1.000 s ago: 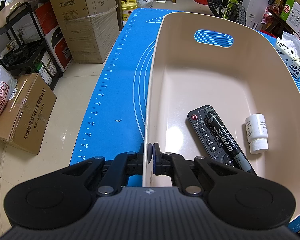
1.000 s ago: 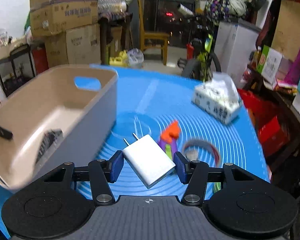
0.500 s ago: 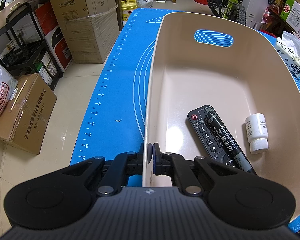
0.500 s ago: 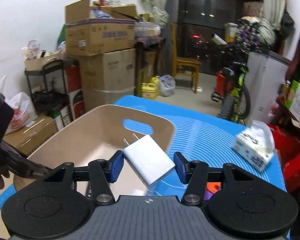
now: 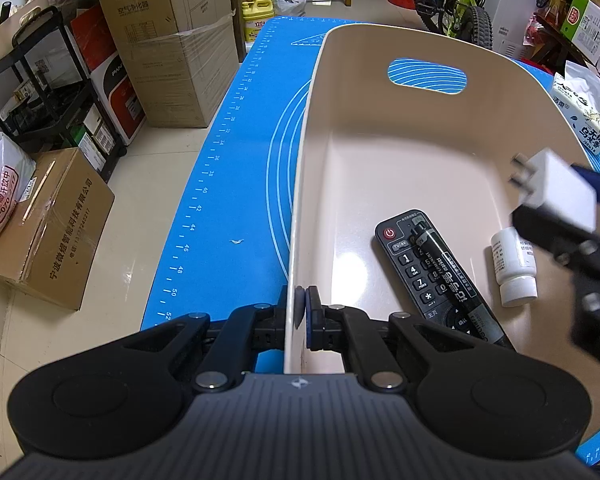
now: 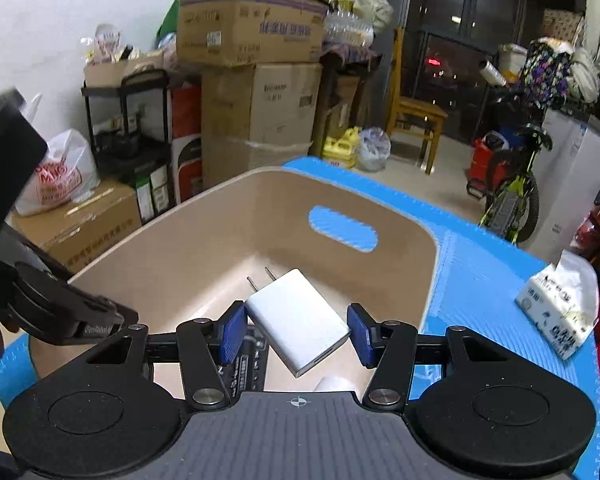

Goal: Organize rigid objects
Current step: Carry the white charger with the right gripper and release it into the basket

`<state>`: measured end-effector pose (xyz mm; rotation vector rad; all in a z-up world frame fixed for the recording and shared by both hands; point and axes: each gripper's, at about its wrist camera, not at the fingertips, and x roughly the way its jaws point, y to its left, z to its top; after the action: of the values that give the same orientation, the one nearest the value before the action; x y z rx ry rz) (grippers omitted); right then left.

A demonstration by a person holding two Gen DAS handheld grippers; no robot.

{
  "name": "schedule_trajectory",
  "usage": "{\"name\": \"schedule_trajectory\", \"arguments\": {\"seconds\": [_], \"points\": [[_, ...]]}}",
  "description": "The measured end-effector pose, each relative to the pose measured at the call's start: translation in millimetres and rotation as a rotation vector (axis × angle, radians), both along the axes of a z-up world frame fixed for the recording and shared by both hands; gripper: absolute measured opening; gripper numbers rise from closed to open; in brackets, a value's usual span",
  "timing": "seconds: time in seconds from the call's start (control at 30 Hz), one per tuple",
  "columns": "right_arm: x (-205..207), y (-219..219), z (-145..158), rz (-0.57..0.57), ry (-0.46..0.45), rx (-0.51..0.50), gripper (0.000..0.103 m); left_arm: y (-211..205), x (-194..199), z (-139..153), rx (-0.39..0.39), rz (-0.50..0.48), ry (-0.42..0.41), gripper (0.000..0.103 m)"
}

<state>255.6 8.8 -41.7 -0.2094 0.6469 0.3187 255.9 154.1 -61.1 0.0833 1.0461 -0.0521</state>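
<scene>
A beige bin [image 5: 380, 152] [image 6: 204, 264] stands on the blue mat [image 5: 228, 184]. My left gripper [image 5: 301, 314] is shut on the bin's near left wall. Inside lie a black remote [image 5: 412, 272], a black marker [image 5: 456, 276] on top of it, and a small white bottle [image 5: 514, 268]. My right gripper [image 6: 297, 330] is shut on a white plug adapter [image 6: 298, 318] [image 5: 556, 192], held tilted with its prongs forward, above the bin's inside near the right wall.
A tissue pack [image 6: 560, 320] [image 5: 584, 116] lies on the mat right of the bin. Cardboard boxes [image 5: 48, 220], a black shelf rack [image 5: 40, 92] and a plastic bag sit on the floor to the left. A bicycle [image 6: 512, 196] and chair stand beyond the table.
My right gripper carried the white adapter leftward from over the mat to above the bin, and it now shows in the left wrist view. The left gripper kept its hold and place.
</scene>
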Motion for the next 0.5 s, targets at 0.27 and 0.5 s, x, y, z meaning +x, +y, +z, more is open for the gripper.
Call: {"name": "schedule_trajectory", "arguments": {"seconds": [0.27,0.5], "points": [[5,17,-24,0.071,0.121,-0.08,0.059,0,0,0,0.001,0.0,0.0,0.007],[5,32,-37,0.109,0.201,-0.165,0.059,0,0,0,0.0,0.001,0.0,0.007]]}}
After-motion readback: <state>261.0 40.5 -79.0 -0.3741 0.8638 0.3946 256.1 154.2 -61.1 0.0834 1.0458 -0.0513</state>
